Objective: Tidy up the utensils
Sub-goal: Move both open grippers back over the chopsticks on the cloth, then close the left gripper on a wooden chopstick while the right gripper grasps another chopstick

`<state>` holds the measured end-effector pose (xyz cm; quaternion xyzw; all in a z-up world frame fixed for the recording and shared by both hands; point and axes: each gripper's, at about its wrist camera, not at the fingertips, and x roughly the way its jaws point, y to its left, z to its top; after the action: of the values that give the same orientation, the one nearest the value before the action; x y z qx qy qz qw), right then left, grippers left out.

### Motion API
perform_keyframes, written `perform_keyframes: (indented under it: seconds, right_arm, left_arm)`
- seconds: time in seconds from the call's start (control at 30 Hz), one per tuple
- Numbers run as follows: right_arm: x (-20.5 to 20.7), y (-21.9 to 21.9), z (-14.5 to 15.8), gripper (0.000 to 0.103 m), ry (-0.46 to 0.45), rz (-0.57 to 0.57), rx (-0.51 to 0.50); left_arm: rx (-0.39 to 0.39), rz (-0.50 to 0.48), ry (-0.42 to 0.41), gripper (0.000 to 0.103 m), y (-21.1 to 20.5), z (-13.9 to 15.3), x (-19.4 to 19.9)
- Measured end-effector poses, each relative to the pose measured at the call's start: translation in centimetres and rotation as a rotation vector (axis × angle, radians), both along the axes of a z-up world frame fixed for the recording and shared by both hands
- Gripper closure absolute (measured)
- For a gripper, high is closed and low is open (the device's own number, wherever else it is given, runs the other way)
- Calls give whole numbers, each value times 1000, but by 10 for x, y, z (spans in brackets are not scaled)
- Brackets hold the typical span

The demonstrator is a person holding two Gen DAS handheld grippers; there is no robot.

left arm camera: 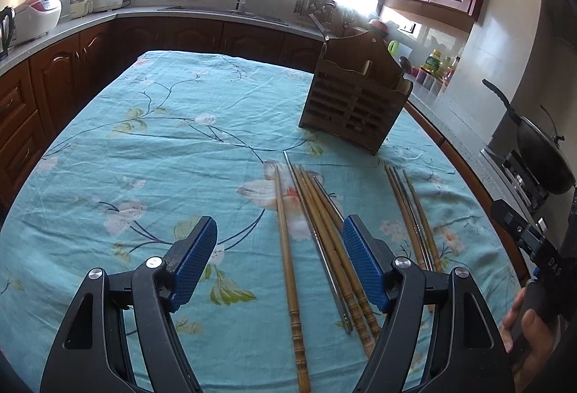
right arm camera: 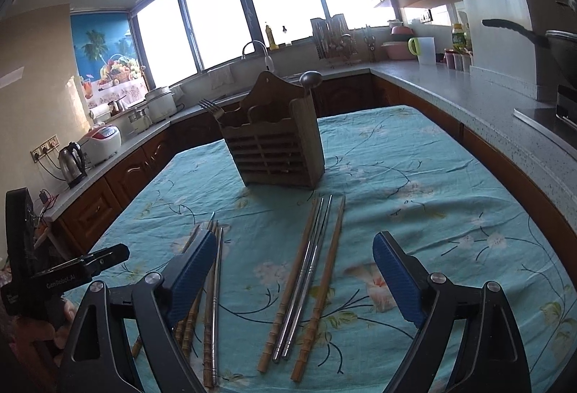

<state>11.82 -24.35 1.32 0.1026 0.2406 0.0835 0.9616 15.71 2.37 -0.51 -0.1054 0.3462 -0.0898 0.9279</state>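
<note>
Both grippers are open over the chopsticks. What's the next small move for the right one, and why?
Probably lower the right gripper onto the four-stick group lying between its open fingers and close. Those chopsticks lie loose on the cloth, roughly along its axis, and the wooden holder stands just beyond them. The left gripper is open above the other pile.

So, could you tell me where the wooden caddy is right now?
The caddy stands upright on the tablecloth mid-table, just beyond the far tips of the chopsticks. It is centred in the right wrist view and upper right in the left.
</note>
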Motion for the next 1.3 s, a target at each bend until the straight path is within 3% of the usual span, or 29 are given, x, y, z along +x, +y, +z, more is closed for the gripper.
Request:
perform_keyframes:
  seconds: [0.43,0.5,0.53,0.67,0.9,1.0,1.3]
  right_arm:
    - [20,-8,-10,13,61,0,44]
    - [26,-11,-13,14,82,-9,53]
    - [31,-12,-15,15,96,-12,58]
    - [48,-16,-22,32,151,-23,65]
    - [98,-28,-34,63,265,-58,49]
    - [121,-30,-41,70,311,-59,35]
    - [159,-16,-59,85,382,-41,-87]
  left_arm:
    - [38,-8,87,30,-5,-10,31]
    - [45,-12,111,32,-6,-14,39]
    - [46,-17,122,38,-7,-16,43]
    - [53,-46,183,58,-12,-25,62]
    - [43,-71,244,69,-19,-37,92]
    - [46,-72,250,71,-22,-38,103]
    - [107,-107,280,91,-37,-48,129]
